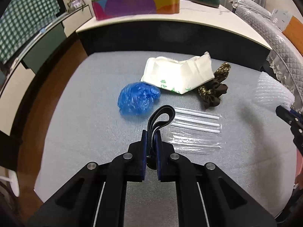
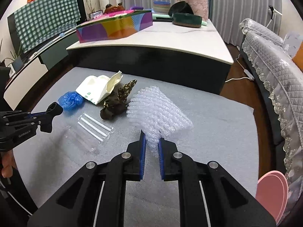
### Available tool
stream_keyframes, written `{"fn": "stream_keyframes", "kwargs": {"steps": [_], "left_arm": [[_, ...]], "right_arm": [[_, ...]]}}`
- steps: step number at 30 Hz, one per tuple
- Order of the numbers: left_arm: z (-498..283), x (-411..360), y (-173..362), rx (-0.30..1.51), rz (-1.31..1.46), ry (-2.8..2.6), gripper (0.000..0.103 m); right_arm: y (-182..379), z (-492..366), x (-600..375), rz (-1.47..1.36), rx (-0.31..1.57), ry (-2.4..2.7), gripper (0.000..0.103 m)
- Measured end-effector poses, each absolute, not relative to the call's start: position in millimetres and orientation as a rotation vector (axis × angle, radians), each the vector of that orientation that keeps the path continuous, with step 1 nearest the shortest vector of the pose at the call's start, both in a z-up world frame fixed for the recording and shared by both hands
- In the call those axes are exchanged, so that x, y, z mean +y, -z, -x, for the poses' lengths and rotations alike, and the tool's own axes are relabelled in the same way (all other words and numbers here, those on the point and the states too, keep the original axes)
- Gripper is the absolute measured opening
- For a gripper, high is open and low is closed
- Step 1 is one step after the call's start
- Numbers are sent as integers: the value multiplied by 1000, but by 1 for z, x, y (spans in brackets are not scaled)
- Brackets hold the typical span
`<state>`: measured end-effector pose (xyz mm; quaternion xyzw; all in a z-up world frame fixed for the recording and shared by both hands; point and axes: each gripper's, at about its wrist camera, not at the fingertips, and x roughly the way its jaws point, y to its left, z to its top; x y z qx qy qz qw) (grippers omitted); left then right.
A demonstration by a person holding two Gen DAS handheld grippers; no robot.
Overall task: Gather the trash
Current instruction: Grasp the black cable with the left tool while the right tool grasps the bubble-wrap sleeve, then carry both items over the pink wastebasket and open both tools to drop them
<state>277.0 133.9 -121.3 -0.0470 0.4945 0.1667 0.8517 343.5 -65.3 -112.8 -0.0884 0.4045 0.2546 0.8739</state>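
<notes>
My left gripper (image 1: 151, 134) is shut on a black elastic band (image 1: 162, 116), whose loop sticks up past the fingertips above the grey mat (image 1: 85, 113). My right gripper (image 2: 152, 135) is shut on a wad of clear bubble wrap (image 2: 159, 111), held just above the mat. On the mat lie a crumpled blue plastic cover (image 1: 137, 99), a white paper bag with green print (image 1: 180, 73), a brown patterned cloth scrunchie (image 1: 214, 92) and clear-wrapped white straws (image 1: 197, 124). From the right wrist view the left gripper (image 2: 55, 110) shows at the left edge with the band.
A low white-topped table (image 2: 189, 37) behind the mat carries a colourful box (image 2: 115, 26) and a dark round tin (image 2: 186, 19). A quilted grey sofa cover (image 2: 270, 70) lines the right side. A pink round object (image 2: 270, 191) sits at the lower right. Brown floor borders the mat on the left.
</notes>
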Motion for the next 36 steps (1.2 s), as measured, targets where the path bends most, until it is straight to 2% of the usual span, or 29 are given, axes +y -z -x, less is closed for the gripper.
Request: {"fn": "stream_keyframes", "kwargs": {"steps": [16,28,36], "left_arm": [[-271,77,83,948,28,-245,8],[-282,-45,37,877,-85,-46,8],[-303,-151,41,902,-144,118,8]], "right_arm": [[40,-293,-165,84,747,-291,12],[32,-263,-296,-18,740,-43,13],[46,-267,-361,-106,732,53,13]]}}
